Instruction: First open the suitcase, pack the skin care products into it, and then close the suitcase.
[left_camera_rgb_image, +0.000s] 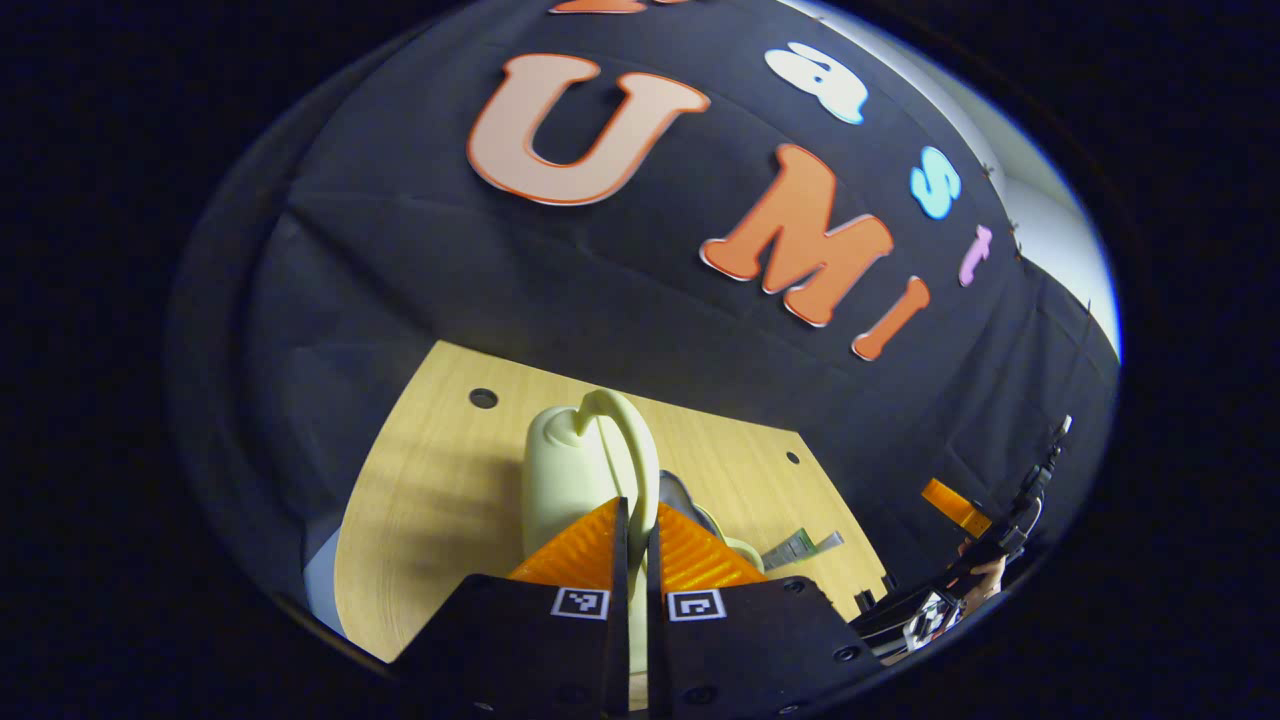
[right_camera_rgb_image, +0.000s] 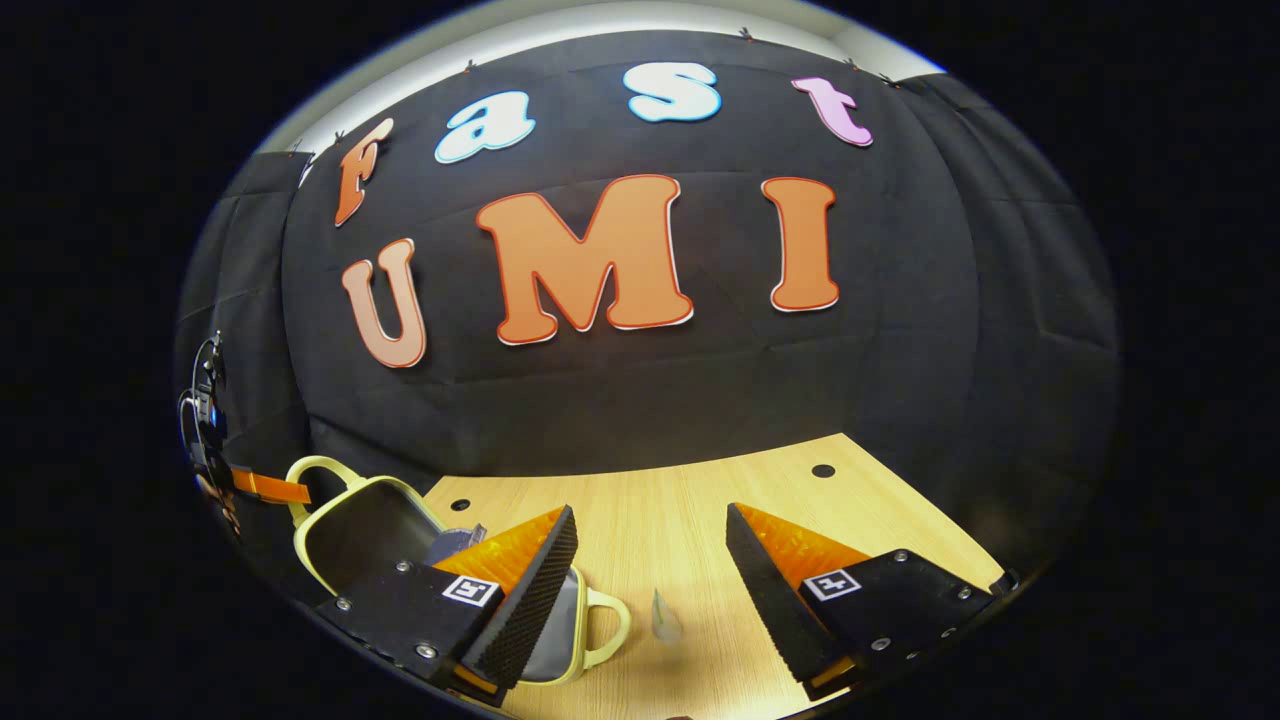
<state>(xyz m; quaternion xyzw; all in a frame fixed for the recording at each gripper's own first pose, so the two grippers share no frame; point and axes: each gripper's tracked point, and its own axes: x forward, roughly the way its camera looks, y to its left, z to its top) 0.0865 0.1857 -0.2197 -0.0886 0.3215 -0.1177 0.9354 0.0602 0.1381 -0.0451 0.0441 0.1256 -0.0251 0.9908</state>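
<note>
Left claw (left_camera_rgb_image: 634, 540) grips suitcase handle (left_camera_rgb_image: 628, 440) (lid apparently raised).

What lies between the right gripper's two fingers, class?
In the right gripper view, the right gripper stands wide open. Between its fingers lies bare wooden table and one small clear tube; the open suitcase sits off to one side.

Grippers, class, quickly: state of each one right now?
Left gripper: shut on the curved handle of the pale yellow suitcase lid.
Right gripper: open, holding nothing, above the light wooden table.
</note>
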